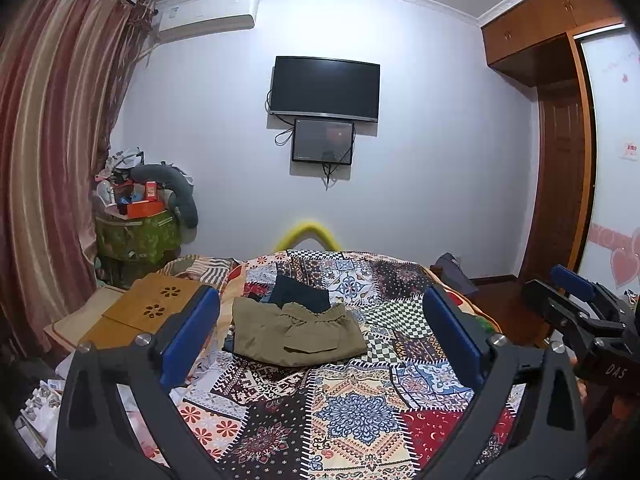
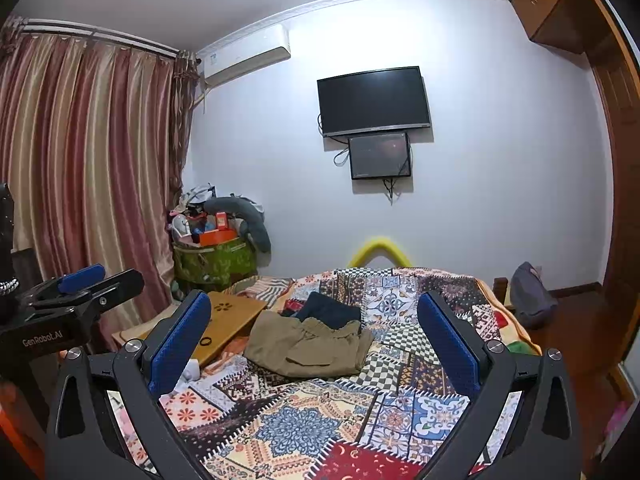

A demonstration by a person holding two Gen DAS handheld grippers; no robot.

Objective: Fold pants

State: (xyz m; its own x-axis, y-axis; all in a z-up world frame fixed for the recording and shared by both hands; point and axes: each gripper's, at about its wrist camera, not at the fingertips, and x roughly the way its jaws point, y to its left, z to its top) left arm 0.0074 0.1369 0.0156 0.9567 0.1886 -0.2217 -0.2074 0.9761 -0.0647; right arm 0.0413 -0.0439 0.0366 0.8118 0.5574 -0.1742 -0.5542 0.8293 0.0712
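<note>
Both grippers hover wide and empty over the quilt (image 1: 352, 412): left gripper (image 1: 320, 332) splayed, right gripper (image 2: 316, 336) the same. The folded pants (image 1: 296, 332) lie on the bed beyond them, against a dark garment (image 1: 300, 292), untouched.
</note>
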